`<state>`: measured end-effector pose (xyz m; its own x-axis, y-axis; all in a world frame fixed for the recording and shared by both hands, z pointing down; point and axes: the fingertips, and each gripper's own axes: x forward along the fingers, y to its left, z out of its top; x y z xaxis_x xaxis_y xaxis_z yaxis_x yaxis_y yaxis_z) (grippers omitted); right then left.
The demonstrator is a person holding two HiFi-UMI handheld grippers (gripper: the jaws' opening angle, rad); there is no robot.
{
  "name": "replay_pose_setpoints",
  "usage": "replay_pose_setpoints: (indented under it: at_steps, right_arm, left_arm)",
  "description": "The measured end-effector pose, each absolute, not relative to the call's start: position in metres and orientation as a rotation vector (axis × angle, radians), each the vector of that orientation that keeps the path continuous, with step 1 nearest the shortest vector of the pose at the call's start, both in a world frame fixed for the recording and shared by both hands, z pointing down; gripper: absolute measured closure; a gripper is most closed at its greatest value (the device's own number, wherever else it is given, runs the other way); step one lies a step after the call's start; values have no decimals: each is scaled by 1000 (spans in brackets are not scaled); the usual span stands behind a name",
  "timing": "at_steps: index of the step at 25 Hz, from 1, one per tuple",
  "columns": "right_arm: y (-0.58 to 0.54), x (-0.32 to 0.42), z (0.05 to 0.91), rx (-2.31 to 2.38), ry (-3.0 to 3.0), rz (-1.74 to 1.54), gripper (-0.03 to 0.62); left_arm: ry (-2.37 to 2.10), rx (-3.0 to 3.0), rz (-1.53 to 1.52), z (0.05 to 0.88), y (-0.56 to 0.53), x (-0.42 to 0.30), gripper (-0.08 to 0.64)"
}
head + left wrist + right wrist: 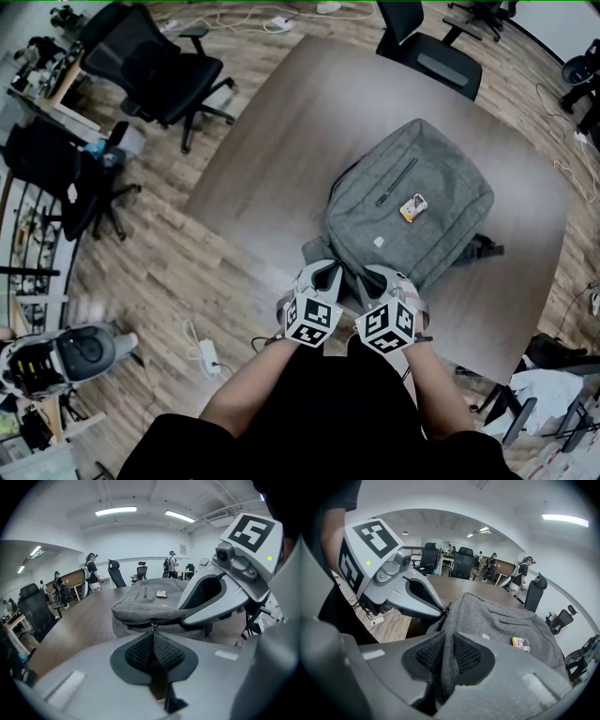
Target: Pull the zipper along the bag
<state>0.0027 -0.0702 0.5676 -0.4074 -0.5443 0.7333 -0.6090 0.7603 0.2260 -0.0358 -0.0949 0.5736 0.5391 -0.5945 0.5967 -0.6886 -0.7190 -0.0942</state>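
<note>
A grey backpack [441,234] lies flat on the brown table [281,122], with a small orange-and-white tag [412,207] on its top. Both grippers sit side by side at the bag's near edge. My left gripper [328,272] [153,637] is shut on the thin metal zipper pull [153,626], which hangs from the seam of the backpack [150,604]. My right gripper [373,274] [449,641] is shut on a fold of the backpack's grey fabric [501,620] just beside the zipper. Each gripper shows in the other's view, close alongside.
Black office chairs stand at the far left [159,66] and behind the table [431,52]. A white power strip [208,354] and cables lie on the wooden floor at the left. People stand far off by desks [91,571].
</note>
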Motion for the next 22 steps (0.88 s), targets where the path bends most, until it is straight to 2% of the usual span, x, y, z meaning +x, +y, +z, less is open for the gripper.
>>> replay_pose_setpoints:
  at_steps: [22]
  right_arm:
    - [-56,8,569,798,-2021,-34,545]
  left_arm:
    - [-1058,2562,882,566,-89,-48,531]
